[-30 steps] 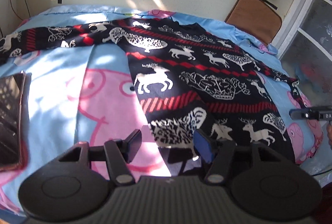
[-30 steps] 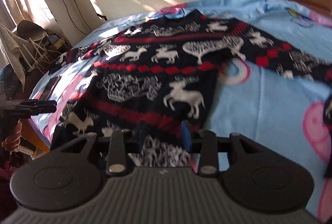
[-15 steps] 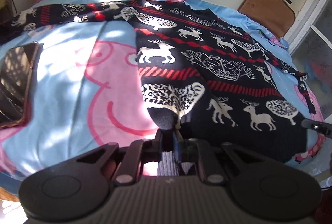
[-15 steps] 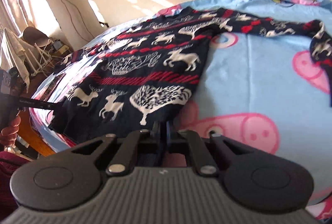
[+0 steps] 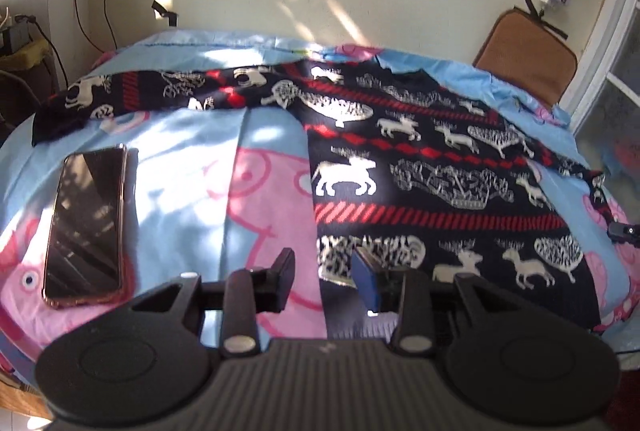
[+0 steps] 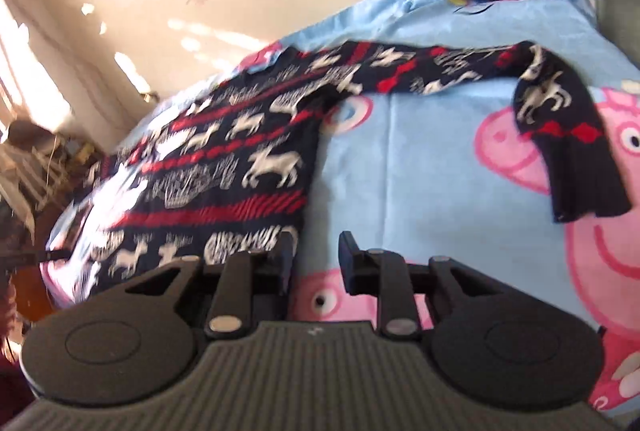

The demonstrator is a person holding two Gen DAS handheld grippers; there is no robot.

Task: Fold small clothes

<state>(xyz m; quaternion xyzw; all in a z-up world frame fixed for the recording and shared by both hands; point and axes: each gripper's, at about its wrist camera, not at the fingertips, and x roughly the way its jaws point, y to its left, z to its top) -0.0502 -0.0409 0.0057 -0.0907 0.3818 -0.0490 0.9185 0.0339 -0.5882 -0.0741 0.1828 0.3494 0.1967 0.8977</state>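
A dark navy sweater with white reindeer and red stripes lies spread flat on a light blue cartoon-pig blanket. Its left sleeve stretches out to the left. My left gripper is open and empty, just above the sweater's bottom left hem corner. In the right wrist view the sweater lies to the left, and its right sleeve bends down at the right. My right gripper is open and empty at the sweater's bottom right hem corner.
A phone with a dark screen lies on the blanket left of the sweater. A brown cushion leans on the wall at the back right. A white cabinet stands to the right. Cluttered furniture stands beyond the bed's left side.
Half a second ago both grippers were shut on the sweater's hem corners. Now both have opened and let the hem go, and it lies flat on the blanket.
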